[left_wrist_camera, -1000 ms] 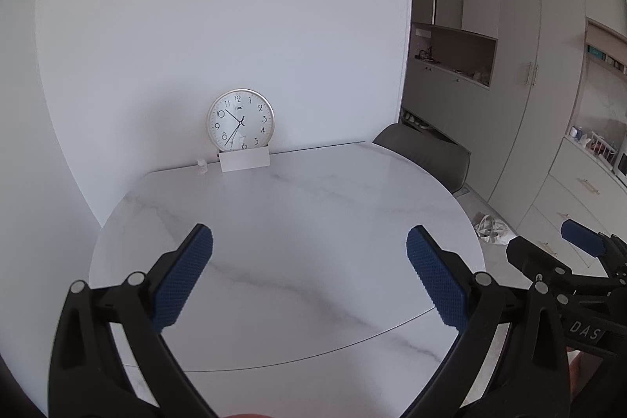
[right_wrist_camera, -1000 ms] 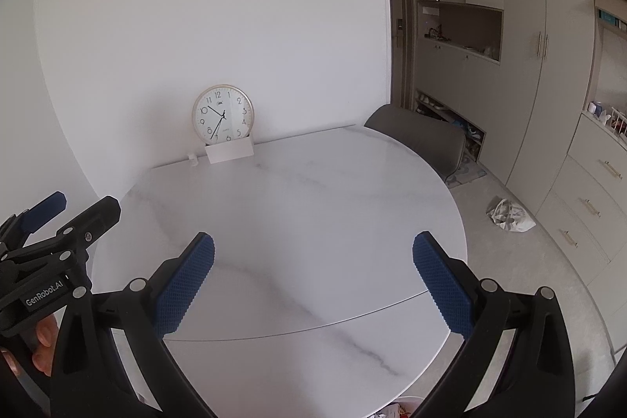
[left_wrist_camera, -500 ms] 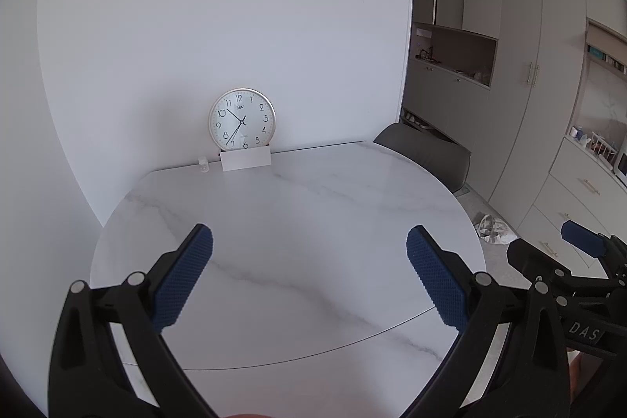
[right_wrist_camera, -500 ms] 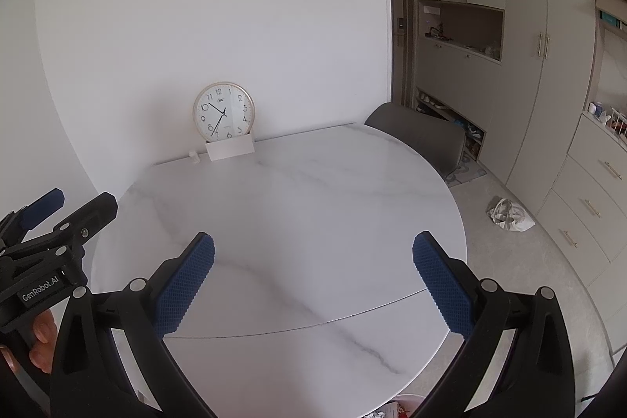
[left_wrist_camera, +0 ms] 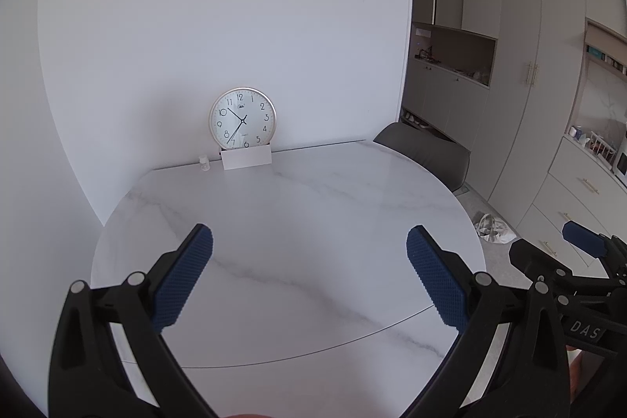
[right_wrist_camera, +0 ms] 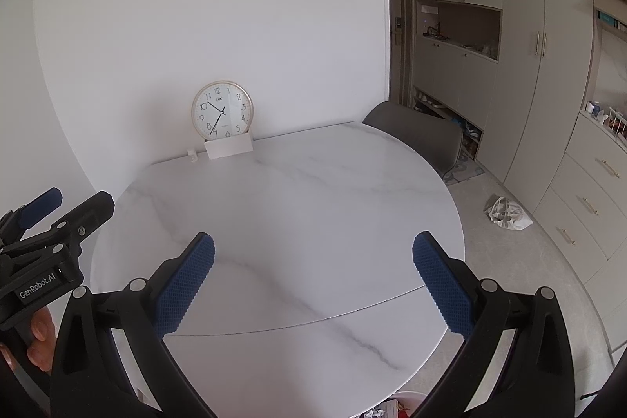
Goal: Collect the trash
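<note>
Both my left gripper (left_wrist_camera: 309, 277) and right gripper (right_wrist_camera: 313, 281) hover over the table (right_wrist_camera: 274, 214), jaws wide apart, holding nothing. The crumpled bag (right_wrist_camera: 508, 213) lies on the floor by the drawers; it looks light and soft, so I'd pinch a raised fold.

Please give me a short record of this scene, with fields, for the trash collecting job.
trash seen: crumpled bag on the floor, right of the table, near the drawers
table: marble top, holds a clock and a white card by the wall
left gripper: open, empty, above the table
right gripper: open, empty, above the table
chair: at the far right side of the table
</note>
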